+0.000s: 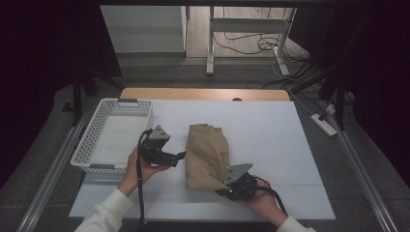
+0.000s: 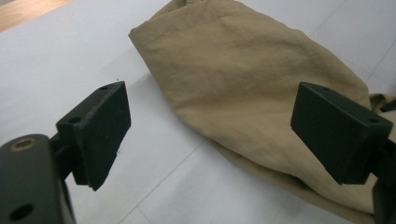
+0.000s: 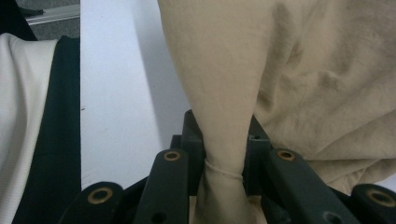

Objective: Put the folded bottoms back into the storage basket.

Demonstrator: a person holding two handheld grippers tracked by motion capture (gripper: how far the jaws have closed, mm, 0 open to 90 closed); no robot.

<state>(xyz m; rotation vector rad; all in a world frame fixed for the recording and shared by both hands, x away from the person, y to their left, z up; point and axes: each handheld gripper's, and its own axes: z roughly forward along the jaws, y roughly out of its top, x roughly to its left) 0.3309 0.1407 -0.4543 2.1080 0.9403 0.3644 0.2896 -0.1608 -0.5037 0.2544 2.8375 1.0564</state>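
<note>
Bare tabletop (image 1: 270,130) right of cloth (image 1: 207,154): open to me. Basket (image 1: 112,137) blocks my far left.

Table (image 1: 270,94): wood top, covered w/ a white sheet (image 1: 270,130); a strip of bare wood showed along the far edge. The cloth (image 1: 207,154), tan and creased, lay approx. mid-sheet, folded into a long bundle running near to far. White perforated basket (image 1: 96,130) sat left of the cloth, well apart from it, at the sheet's left edge. Sheet right of the cloth was plain white w/ faint seam lines.
</note>
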